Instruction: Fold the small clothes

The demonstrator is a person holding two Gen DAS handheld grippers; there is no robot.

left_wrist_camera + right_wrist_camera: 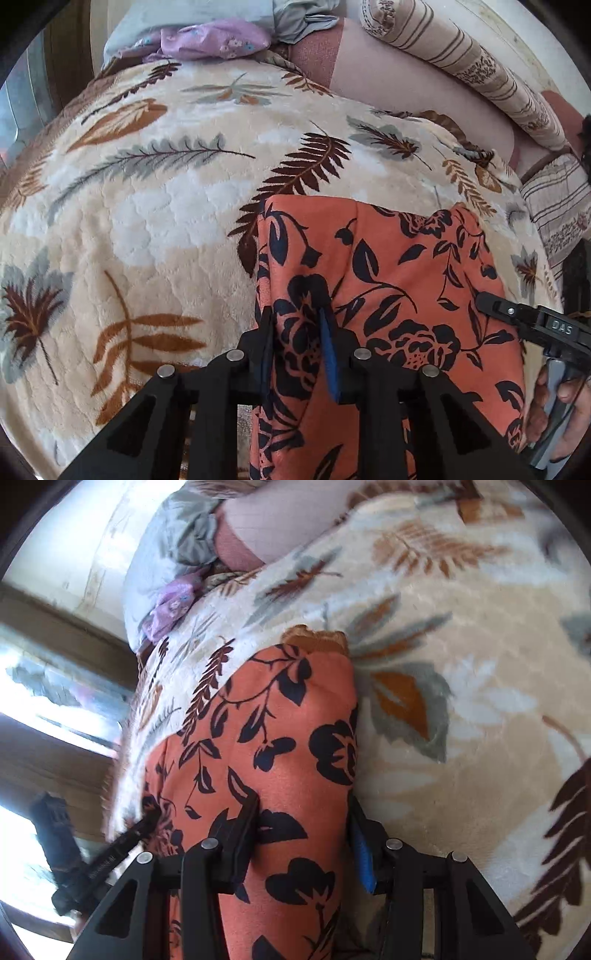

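Note:
An orange garment with a dark floral print (388, 266) lies on the cream leaf-patterned blanket (147, 206), its far edge flat and its near part running toward me. My left gripper (297, 317) is shut on the garment's near left edge, cloth pinched between the fingers. My right gripper (304, 808) grips the garment (280, 716) with cloth filling the gap between its jaws. The right gripper also shows at the right edge of the left wrist view (517, 314), and the left gripper shows at lower left of the right wrist view (133, 838).
A pile of light blue and purple clothes (207, 37) lies at the far end of the blanket. A striped bolster cushion (461, 59) lies along the far right. A wooden window frame (55, 635) is at the left.

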